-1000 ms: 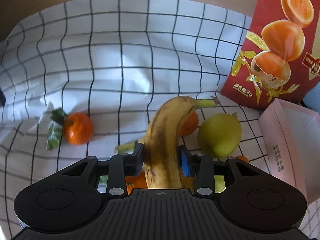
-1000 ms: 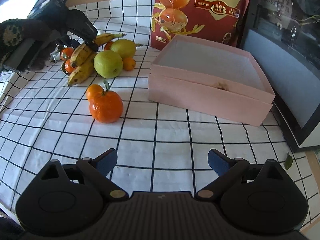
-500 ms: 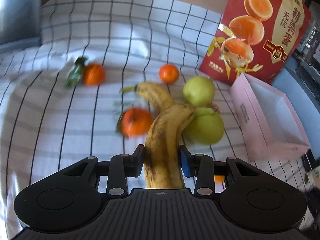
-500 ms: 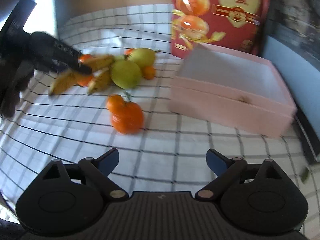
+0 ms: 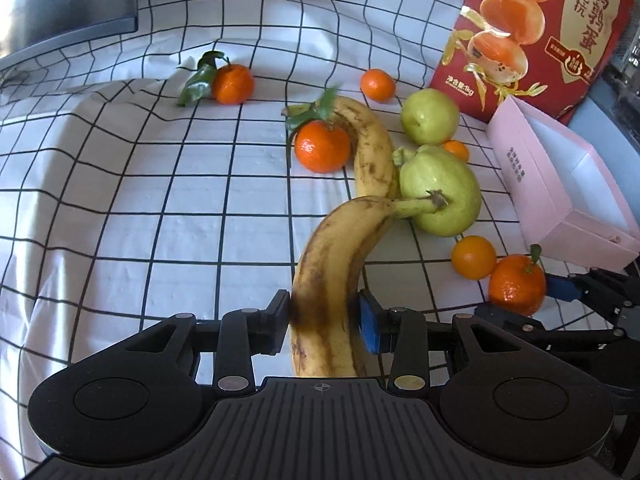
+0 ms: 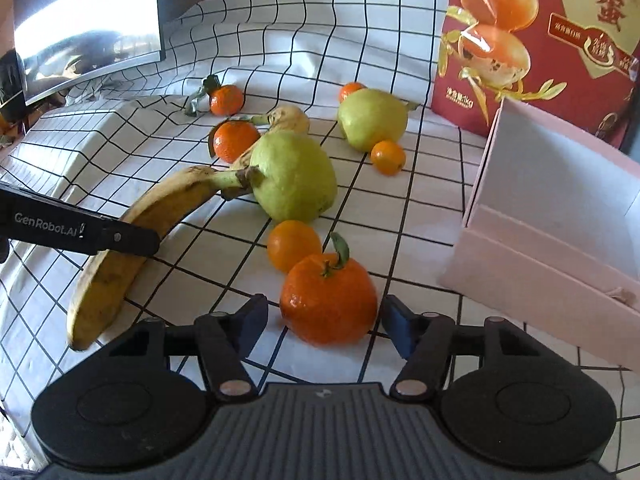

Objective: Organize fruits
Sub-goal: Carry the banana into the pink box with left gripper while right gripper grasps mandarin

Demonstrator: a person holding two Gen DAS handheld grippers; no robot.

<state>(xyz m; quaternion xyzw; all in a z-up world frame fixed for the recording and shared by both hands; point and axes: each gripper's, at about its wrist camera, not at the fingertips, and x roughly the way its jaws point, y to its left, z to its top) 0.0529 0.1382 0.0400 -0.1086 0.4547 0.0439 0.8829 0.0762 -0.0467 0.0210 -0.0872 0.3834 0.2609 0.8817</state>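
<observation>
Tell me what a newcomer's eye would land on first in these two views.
Probably the spotted banana clamped in the left gripper, its stem against a green pear. Next, the big leafy tangerine between the right gripper's closing jaws, pads not yet pressing. The open pink box waits at the right.

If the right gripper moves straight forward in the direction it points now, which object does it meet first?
Most likely the large tangerine, which already sits between the right gripper's fingers. Its jaws have just been closing around it, though the pads do not seem to press yet.
</observation>
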